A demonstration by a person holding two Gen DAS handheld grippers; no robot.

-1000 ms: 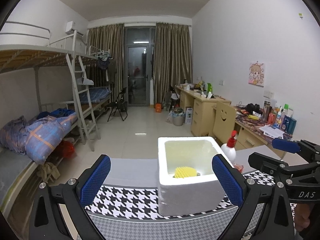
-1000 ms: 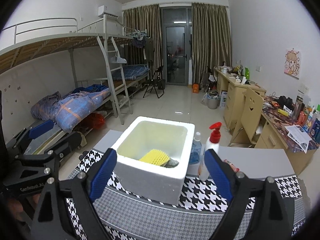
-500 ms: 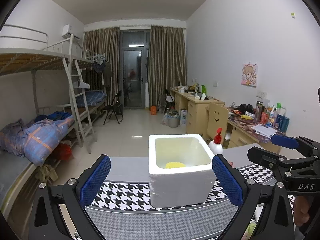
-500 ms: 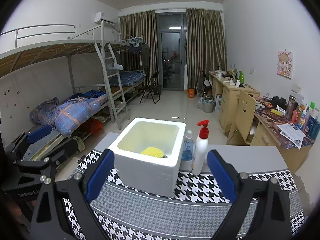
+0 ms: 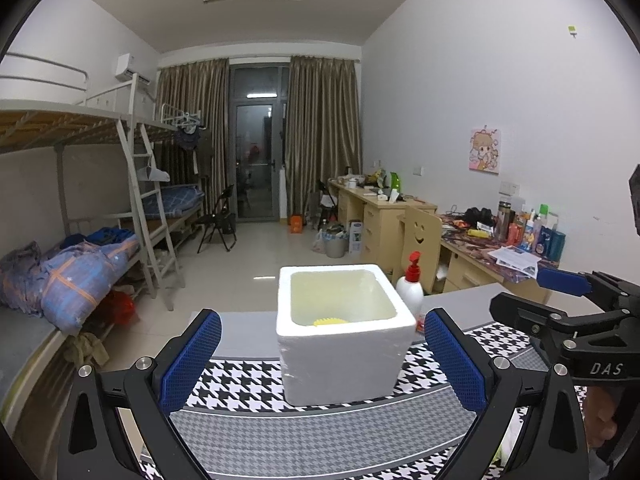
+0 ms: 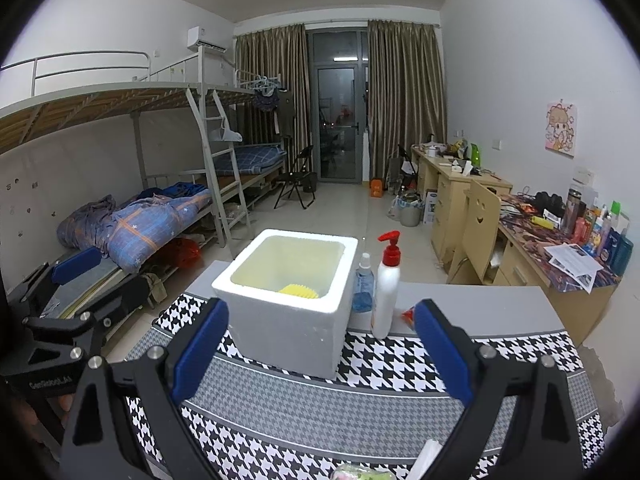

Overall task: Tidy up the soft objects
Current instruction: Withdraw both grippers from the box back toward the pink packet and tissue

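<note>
Counted: 1 foam box point(image 6: 296, 320), 1 yellow spiky object point(image 6: 299, 291) inside, 1 pump bottle point(image 6: 386, 296), 1 small clear bottle point(image 6: 363, 288), 1 houndstooth cloth point(image 6: 400, 364), 2 grippers: left point(image 5: 322, 364), right point(image 6: 320, 354).

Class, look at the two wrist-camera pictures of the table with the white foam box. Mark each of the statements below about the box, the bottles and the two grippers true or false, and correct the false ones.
1. The white foam box stands on the black-and-white houndstooth cloth. True.
2. The yellow ridged soft object lies on the cloth beside the box. False: it lies inside the box.
3. The white pump bottle with the red top stands upright next to the box. True.
4. The left gripper is shut on the box. False: its jaws stand wide open, holding nothing.
5. The right gripper is open and empty. True.
6. The box has a lid on it. False: its top is open.
</note>
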